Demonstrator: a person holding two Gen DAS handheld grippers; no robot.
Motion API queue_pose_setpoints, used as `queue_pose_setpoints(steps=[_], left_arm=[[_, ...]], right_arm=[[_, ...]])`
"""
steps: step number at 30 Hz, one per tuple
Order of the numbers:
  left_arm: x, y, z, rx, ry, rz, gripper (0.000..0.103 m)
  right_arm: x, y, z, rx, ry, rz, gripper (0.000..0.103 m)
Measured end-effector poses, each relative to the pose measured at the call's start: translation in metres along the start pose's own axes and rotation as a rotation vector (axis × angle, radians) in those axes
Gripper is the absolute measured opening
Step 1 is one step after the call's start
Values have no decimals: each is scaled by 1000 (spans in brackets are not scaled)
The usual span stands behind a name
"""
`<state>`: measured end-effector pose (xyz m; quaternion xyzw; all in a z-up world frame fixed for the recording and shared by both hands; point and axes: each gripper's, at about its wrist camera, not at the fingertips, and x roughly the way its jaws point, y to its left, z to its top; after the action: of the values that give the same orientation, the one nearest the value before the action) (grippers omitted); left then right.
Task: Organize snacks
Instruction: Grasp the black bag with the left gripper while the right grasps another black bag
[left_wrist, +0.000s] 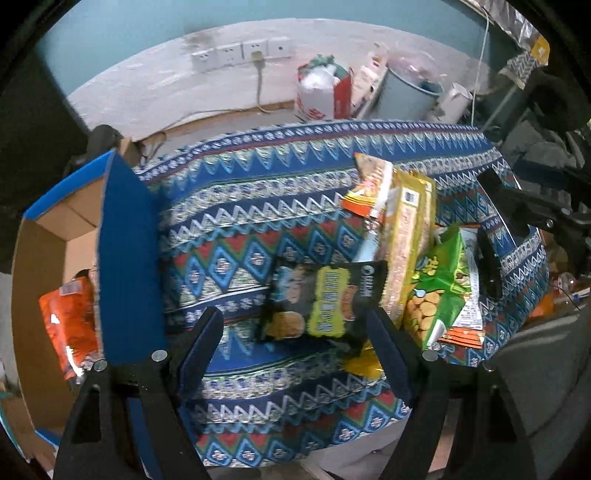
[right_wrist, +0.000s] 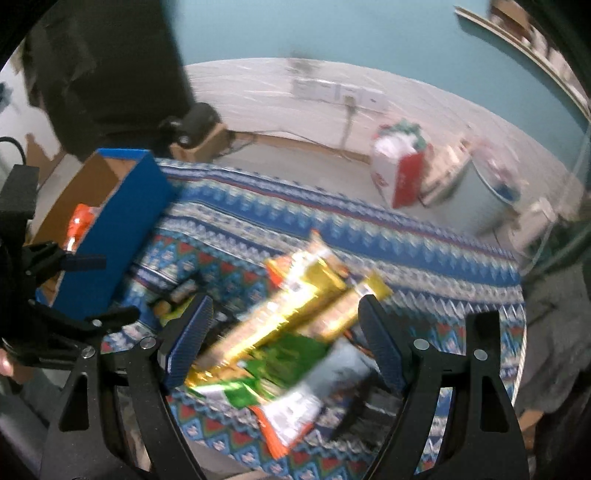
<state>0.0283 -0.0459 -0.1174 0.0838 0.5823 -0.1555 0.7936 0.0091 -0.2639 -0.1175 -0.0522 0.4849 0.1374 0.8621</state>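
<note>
**Snack pile awaits sorting beside blue box**

Left wrist view: left gripper fingers spread, empty, above black packet on patterned desk; could snag neighbouring green packet. Orange packet already in blue box. Print unreadable.

Right wrist view: right gripper fingers apart, empty, over gold packets; overlapping wrappers, likely to slip. Blurred, no legible writing.

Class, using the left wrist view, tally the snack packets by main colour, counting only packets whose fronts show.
Orange: 2, the orange foil packet in the blue cardboard box and the orange-and-white packet behind the pile
Black: 1, the black packet with a yellow-green label
Yellow: 1, the long yellow packet
Green: 1, the green biscuit packet
Total: 5
</note>
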Motion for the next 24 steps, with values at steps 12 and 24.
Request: queue_pose_setpoints(steps=[12, 24], left_arm=[[38, -17, 15, -27, 94, -49, 82], [71, -24, 16, -3, 165, -27, 82]], right_arm=[[20, -75, -57, 156, 135, -79, 80], [61, -98, -89, 280, 271, -18, 80]])
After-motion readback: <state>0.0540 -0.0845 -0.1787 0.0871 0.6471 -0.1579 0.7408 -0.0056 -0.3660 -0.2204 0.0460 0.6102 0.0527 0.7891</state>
